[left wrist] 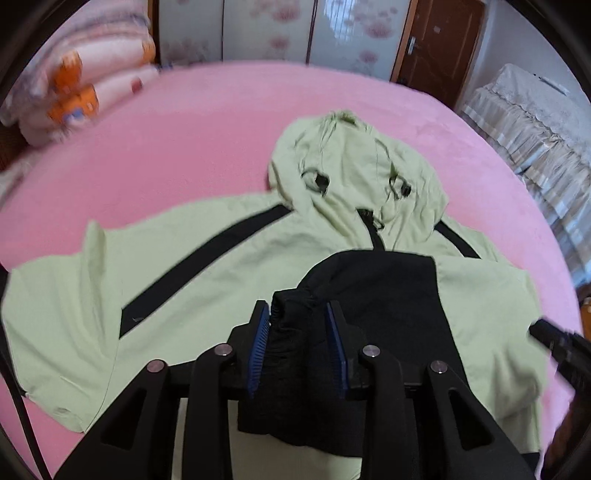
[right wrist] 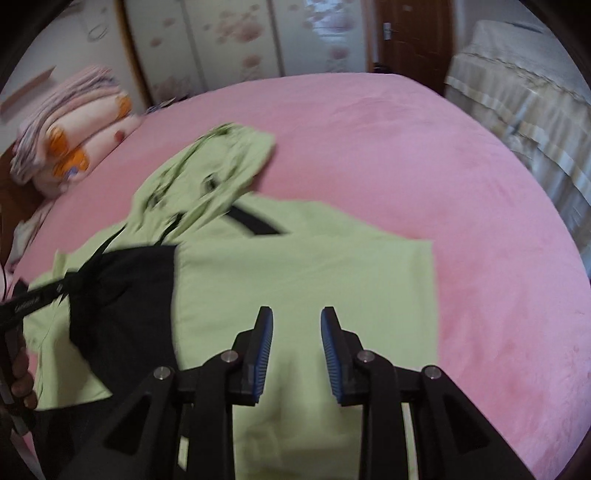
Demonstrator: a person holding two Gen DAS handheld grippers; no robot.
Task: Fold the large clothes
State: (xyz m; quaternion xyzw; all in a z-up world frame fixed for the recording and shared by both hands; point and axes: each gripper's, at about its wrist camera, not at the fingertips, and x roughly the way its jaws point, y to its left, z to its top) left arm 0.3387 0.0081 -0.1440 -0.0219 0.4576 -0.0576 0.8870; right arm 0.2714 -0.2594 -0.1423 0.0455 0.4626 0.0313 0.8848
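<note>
far ahead: floral sliding wardrobe panels (left wrist: 266, 29) | far right: brown wooden door (left wrist: 439, 40) | underneath: pink fleece bedspread (left wrist: 184, 140)

Under my claws spreads the bed (left wrist: 203, 122), covered in a pink fleece sheet. The pale green hooded jacket (left wrist: 207, 266) lies flat across it, centre frame. Folded patterned quilts (left wrist: 81, 81) are stacked in the upper left corner.

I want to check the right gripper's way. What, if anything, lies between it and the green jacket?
Nothing visible. The right gripper hangs empty, jaws apart, over the bare green jacket on the pink bed. The black sleeve is off to its left, between the pads of the left gripper.
</note>
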